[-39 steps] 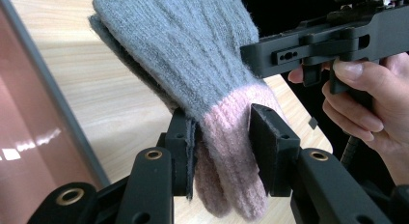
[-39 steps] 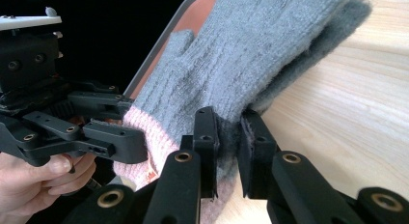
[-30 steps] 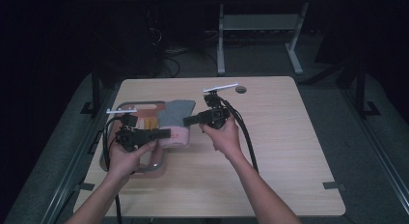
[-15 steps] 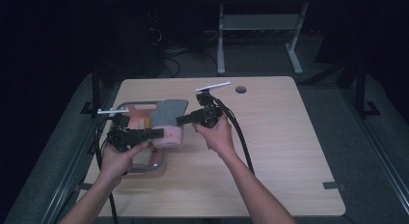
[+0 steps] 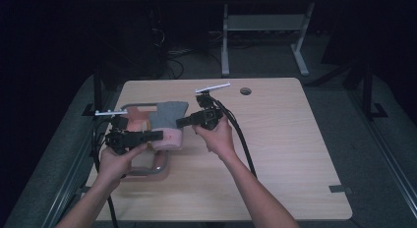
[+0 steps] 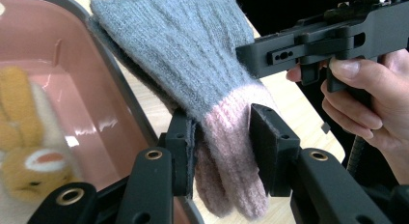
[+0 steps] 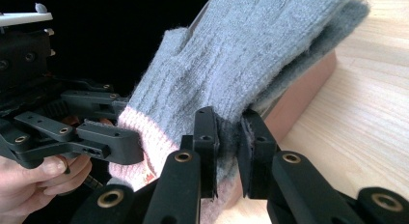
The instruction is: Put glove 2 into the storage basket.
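Two grippers grip one grey glove (image 5: 169,115). The left gripper (image 6: 223,142) is clamped on the glove's pink cuff (image 6: 231,137). The right gripper (image 7: 229,137) pinches the grey knit beside that cuff. The glove hangs over the rim of a pink tub (image 5: 140,121) near the tabletop's left edge. A plush toy (image 6: 26,151) lies inside the tub.
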Tool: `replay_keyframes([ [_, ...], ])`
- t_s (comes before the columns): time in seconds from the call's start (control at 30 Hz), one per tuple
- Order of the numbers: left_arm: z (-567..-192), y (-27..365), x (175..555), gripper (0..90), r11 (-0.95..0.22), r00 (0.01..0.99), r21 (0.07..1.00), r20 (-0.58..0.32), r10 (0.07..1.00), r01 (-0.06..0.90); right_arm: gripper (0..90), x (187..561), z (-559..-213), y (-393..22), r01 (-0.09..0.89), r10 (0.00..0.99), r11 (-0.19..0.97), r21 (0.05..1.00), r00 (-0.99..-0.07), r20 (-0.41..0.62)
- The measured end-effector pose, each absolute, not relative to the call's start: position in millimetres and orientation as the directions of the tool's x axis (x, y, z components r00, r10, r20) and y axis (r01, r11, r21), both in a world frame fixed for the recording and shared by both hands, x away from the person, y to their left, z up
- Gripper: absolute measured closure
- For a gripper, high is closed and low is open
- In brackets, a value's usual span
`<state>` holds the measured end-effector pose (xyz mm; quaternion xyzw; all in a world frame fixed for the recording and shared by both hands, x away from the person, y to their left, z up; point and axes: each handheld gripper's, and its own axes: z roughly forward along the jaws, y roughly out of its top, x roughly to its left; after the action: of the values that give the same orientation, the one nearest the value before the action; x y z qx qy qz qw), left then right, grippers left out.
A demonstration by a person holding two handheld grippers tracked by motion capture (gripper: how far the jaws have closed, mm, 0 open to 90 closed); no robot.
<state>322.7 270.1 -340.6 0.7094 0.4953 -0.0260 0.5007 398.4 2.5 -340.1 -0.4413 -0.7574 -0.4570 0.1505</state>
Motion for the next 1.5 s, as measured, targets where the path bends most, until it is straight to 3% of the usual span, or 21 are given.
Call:
replay_keyframes([
  [0.93, -348.1, 323.2, 321.7, 65.0, 0.026, 0.443, 0.66, -0.532, 0.722, 0.751, 79.2, 410.4, -353.9, 57.8, 0.82, 0.476, 0.205, 0.534, -0.561, 0.678],
  [1.5, -363.6, 341.4, 324.2, 67.2, 0.016, 0.398, 0.625, -0.516, 0.759, 0.78, 79.1, 414.3, -369.8, 85.3, 0.825, 0.5, 0.241, 0.511, -0.557, 0.663],
])
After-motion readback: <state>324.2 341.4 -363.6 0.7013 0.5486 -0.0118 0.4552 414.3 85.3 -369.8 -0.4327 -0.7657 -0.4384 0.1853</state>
